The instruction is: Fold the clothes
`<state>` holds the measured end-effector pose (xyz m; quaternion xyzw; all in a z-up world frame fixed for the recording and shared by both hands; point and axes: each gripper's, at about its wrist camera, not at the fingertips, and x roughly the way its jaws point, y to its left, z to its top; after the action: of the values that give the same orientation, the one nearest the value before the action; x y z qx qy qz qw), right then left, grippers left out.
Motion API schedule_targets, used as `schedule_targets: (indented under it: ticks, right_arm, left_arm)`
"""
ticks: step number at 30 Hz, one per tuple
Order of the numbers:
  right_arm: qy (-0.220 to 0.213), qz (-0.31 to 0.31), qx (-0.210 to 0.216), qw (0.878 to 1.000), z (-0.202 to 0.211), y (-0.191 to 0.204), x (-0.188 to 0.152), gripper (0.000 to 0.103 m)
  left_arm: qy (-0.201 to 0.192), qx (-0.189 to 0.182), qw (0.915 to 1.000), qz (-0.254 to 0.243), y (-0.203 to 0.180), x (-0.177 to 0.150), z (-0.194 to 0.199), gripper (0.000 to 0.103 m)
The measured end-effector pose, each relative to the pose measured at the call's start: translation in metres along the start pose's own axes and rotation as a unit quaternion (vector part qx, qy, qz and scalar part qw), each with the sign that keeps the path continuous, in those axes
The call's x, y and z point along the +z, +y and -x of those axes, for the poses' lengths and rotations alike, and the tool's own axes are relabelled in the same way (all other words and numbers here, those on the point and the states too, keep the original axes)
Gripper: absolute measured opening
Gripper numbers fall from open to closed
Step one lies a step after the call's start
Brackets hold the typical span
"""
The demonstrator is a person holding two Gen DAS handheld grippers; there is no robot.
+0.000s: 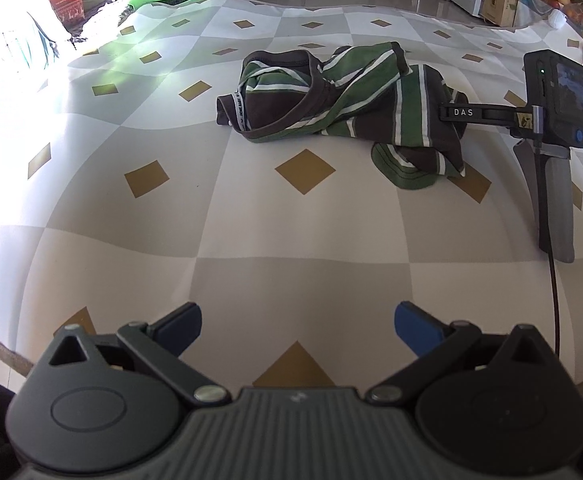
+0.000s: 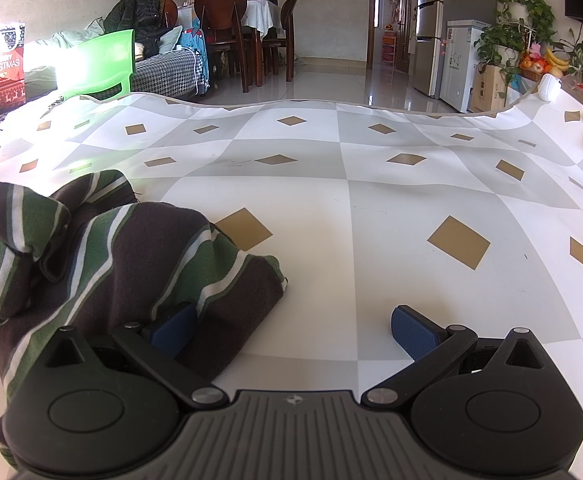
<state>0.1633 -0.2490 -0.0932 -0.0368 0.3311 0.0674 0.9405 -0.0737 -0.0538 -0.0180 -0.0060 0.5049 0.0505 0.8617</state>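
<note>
Garment [image 1: 343, 104]: striped green/brown/white, crumpled, lying toward the far right of the table [image 1: 251, 240] w/ checked cloth. Left gripper [image 1: 297, 322]: fingers wide apart, over the near edge, well apart from the garment. Right gripper [image 2: 291, 328]: fingers apart, left blue pad [image 2: 173, 330] touching the garment's hem, nothing clamped.

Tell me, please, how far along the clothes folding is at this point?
Done: nothing, the striped garment lies crumpled on the checkered cloth. In hand: the right claw, open, sits at its edge; the left claw is open and apart from it. Left: all the folding.
</note>
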Motion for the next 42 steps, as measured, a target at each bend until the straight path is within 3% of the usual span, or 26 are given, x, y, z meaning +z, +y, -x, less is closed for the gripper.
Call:
schedule_targets:
  ticks: [9, 17, 25, 28, 32, 38, 42]
  right_arm:
    - [0.000, 0.000, 0.000, 1.000, 0.000, 0.000, 0.000, 0.103]
    - [0.000, 0.000, 0.000, 1.000, 0.000, 0.000, 0.000, 0.103]
    - [0.000, 0.000, 0.000, 1.000, 0.000, 0.000, 0.000, 0.103]
    - [0.000, 0.000, 0.000, 1.000, 0.000, 0.000, 0.000, 0.103]
    - [0.000, 0.000, 0.000, 1.000, 0.000, 0.000, 0.000, 0.103]
    - [0.000, 0.000, 0.000, 1.000, 0.000, 0.000, 0.000, 0.103]
    - [0.000, 0.000, 0.000, 1.000, 0.000, 0.000, 0.000, 0.103]
  left_arm:
    - [0.024, -0.009, 0.9996, 0.012, -0.003, 0.009, -0.019, 0.103]
    - [0.022, 0.011, 0.9988, 0.043, 0.011, 0.038, -0.029, 0.103]
    - [-0.006, 0.013, 0.9999, 0.007, -0.006, 0.073, -0.021, 0.103]
    - [-0.011, 0.008, 0.9999, 0.000, -0.013, 0.070, -0.025, 0.103]
    - [0.013, -0.008, 0.9997, 0.019, -0.014, 0.060, -0.038, 0.103]
    - [0.005, 0.024, 0.9997, 0.003, -0.016, 0.056, -0.045, 0.103]
    - [0.012, 0.018, 0.9997, 0.014, -0.012, 0.055, -0.049, 0.103]
